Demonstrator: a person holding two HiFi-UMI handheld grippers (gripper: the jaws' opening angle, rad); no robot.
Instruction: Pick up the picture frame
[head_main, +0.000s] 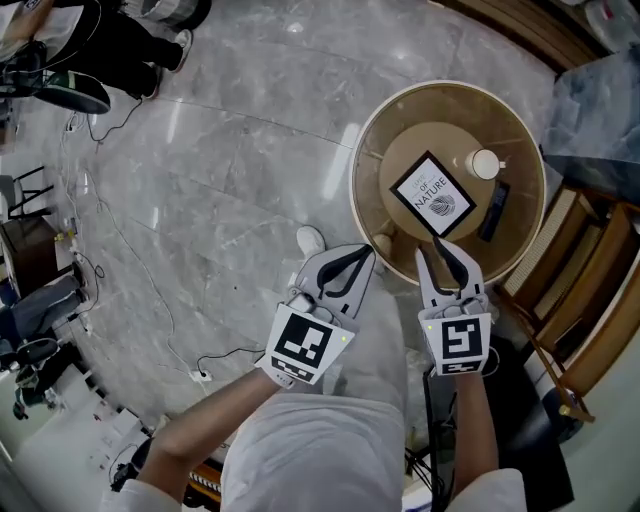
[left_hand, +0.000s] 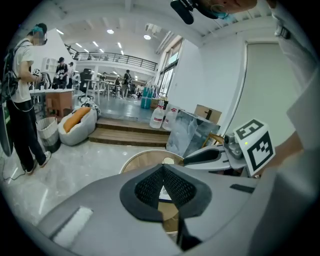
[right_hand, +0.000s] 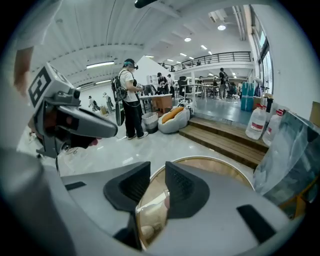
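The picture frame (head_main: 432, 194), black-edged with a white printed sheet, lies flat in the middle of a round glass-topped wooden table (head_main: 380, 130). Both grippers hover at the table's near edge, short of the frame. My left gripper (head_main: 366, 252) is shut with its pads touching and holds nothing. My right gripper (head_main: 438, 244) points at the frame's near corner with a narrow gap between its pads and nothing in it. In the left gripper view the shut pads (left_hand: 162, 167) cover most of the table (left_hand: 137, 157). In the right gripper view the table rim (right_hand: 210, 162) shows beyond my right gripper (right_hand: 157, 172).
A white candle (head_main: 485, 163) and a black remote (head_main: 494, 210) lie on the table to the right of the frame. A wooden chair (head_main: 570, 300) stands to the right of the table. Cables (head_main: 120, 250) trail over the marble floor at left, and people stand farther off (right_hand: 131, 100).
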